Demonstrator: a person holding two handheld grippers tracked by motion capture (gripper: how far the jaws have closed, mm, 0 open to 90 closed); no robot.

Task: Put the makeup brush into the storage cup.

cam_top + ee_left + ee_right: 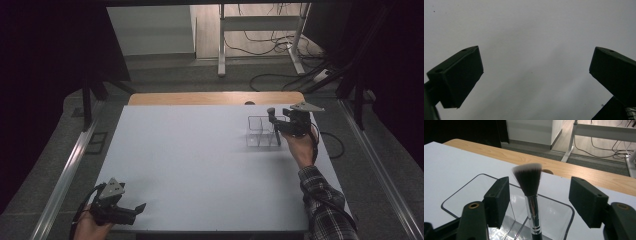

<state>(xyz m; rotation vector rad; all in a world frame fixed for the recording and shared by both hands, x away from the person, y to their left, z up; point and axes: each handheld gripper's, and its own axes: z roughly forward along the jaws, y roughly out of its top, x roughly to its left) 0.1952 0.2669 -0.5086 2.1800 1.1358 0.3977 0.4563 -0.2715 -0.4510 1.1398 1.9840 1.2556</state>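
At the near left corner of the white table (pixel 200 165) we see the left gripper (pixel 134 210) resting with its jaws spread wide over bare surface, holding nothing. Farther off at the far right, the makeup brush (pixel 531 195) stands bristles-up in the clear organizer (pixel 559 220), the right gripper (pixel 541 202) parted on either side of its handle without touching it. We judge the placing done, only the withdrawal left; we can read no writing anywhere.
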